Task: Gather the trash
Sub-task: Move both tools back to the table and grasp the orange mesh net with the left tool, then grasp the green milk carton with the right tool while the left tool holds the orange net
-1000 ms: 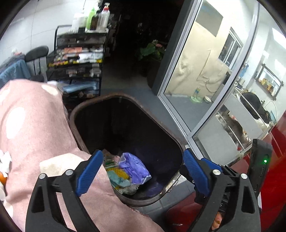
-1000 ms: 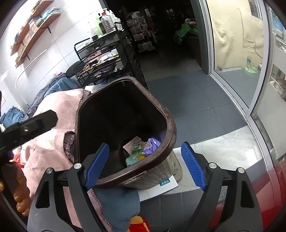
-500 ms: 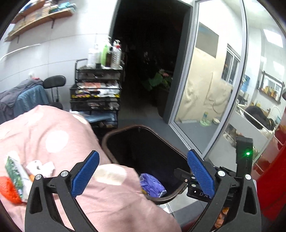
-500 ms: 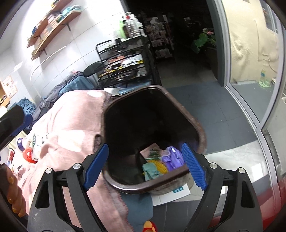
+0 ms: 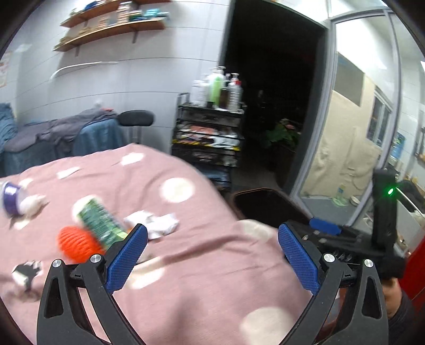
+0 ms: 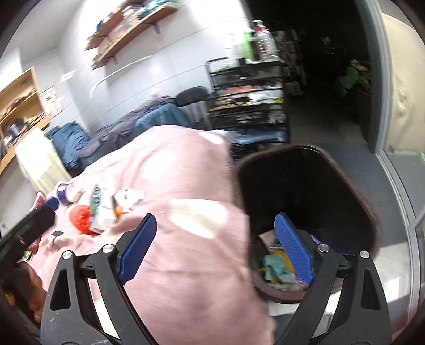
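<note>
Trash lay on the pink blanket [image 5: 202, 265], left of the bin [image 6: 305, 196]: green packet [image 5: 99, 221], its long axis apparently slanting toward the empty, wide left gripper [image 5: 209, 261], which was nearer. The right gripper [image 6: 216, 250], empty, was opening.

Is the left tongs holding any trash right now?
No: the left tongs stand open and empty above the pink blanket, short of the orange ball and green packet.

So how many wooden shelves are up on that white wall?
2. The upper shelf sits near the ceiling, the lower shelf just beneath it, both holding small things. Others may lie outside the view.
</note>
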